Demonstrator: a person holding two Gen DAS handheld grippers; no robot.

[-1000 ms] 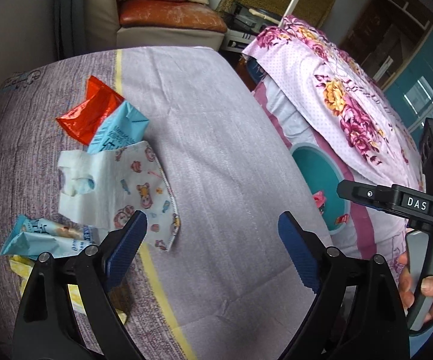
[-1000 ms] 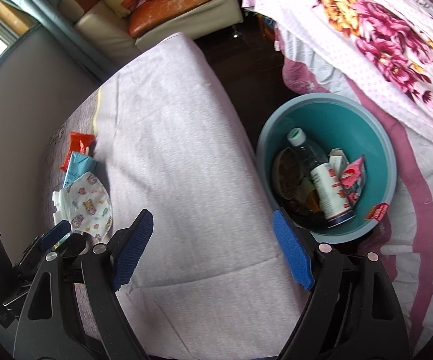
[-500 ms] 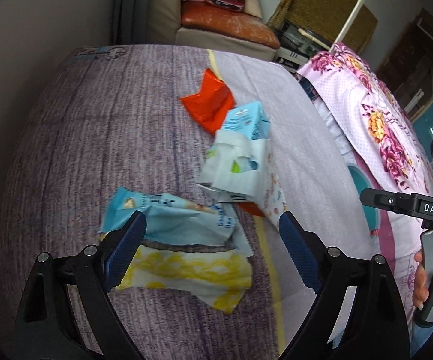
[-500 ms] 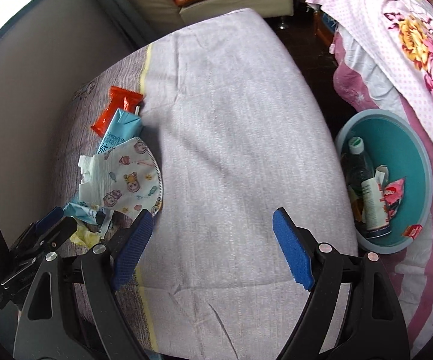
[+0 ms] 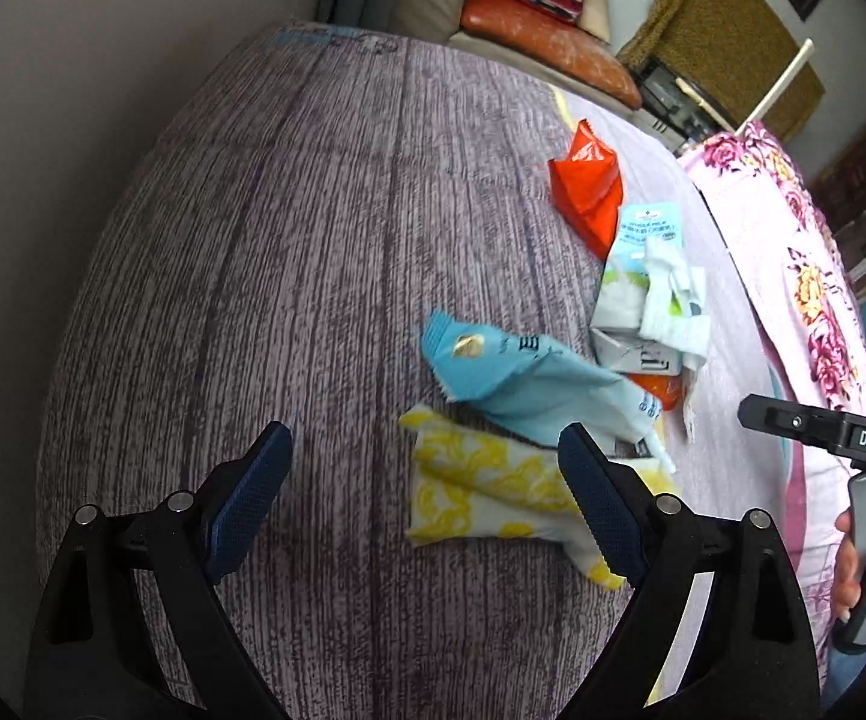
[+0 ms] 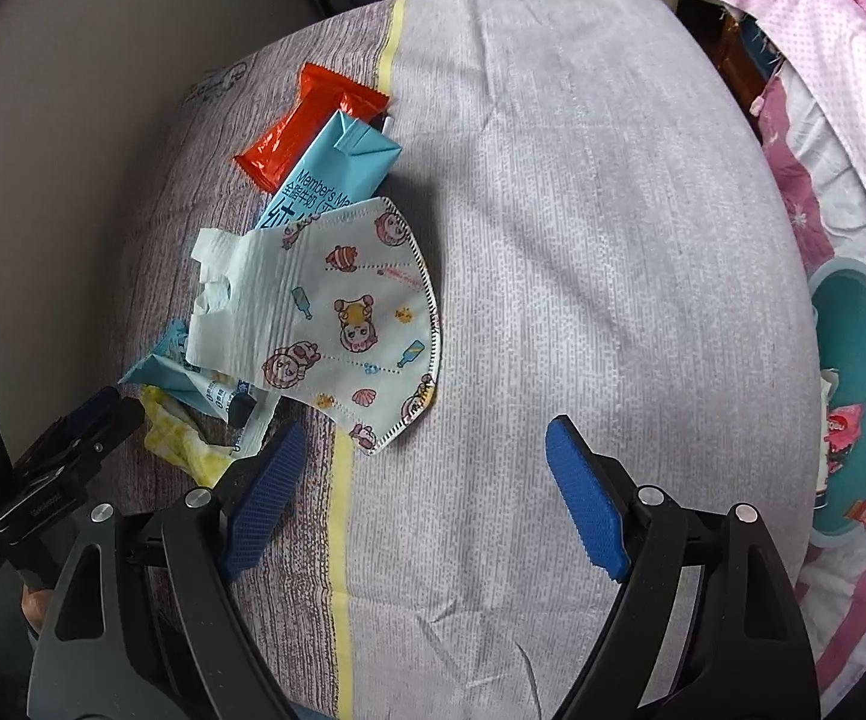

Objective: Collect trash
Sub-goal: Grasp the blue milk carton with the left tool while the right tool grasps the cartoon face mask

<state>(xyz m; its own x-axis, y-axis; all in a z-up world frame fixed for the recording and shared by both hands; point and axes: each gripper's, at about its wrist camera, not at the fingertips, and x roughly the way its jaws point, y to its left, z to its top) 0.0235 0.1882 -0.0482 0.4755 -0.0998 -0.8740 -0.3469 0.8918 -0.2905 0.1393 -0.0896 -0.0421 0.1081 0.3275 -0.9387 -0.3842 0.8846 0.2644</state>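
Trash lies in a heap on the cloth-covered table [image 6: 583, 192]. A cartoon-print face mask [image 6: 348, 324] rests on a blue milk carton [image 6: 330, 180], with an orange wrapper [image 6: 306, 126] behind. A light-blue wrapper [image 5: 523, 378] overlaps a yellow-patterned packet [image 5: 481, 492]. My left gripper [image 5: 426, 480] hovers open, its right pad over the yellow packet's edge, nothing gripped. My right gripper [image 6: 420, 486] is open above bare cloth, the mask just beyond its left pad. The teal bin [image 6: 865, 396] holding trash sits at the right edge.
A floral pink bedspread [image 5: 793, 252] runs along the table's right side. A sofa with an orange cushion [image 5: 529, 30] stands behind the table. A grey wall [image 5: 102, 60] borders the left. A hand [image 5: 865, 564] holds the right gripper's handle.
Both grippers have swung left across the table. The wrappers now sit right of centre in the left wrist view, and the bin has slid to the right edge in the right wrist view.
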